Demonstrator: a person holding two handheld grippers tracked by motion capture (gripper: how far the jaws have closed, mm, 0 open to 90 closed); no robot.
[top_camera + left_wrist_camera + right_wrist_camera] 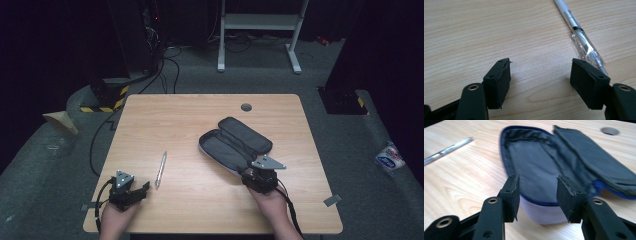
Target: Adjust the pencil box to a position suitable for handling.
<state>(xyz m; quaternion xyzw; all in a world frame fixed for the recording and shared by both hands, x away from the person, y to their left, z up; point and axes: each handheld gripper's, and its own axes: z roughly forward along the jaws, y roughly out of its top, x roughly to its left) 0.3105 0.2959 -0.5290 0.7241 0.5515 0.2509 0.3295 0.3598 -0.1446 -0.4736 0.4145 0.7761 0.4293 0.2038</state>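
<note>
An open dark pencil case (235, 142) with blue trim and a pale outer wall lies right of the table's middle, its grey lining (536, 162) facing up and nothing inside. My right gripper (250, 171) is at the case's near end. Its jaws (537, 187) stand apart on either side of that end, and I see no pad pressing on it. A silver and clear pen (160, 169) lies left of centre. At the front left, my left gripper (142, 190) rests low over the wood, open and holding nothing (540, 72). The pen's tip (581, 37) lies just beyond its right jaw.
A round cable hole (246, 107) sits near the table's far edge, beyond the case. The pen (446, 150) lies well left of the case. Off the table are a white frame (260, 22) at the back, floor cables (170, 65) and a packet (390, 157) at right.
</note>
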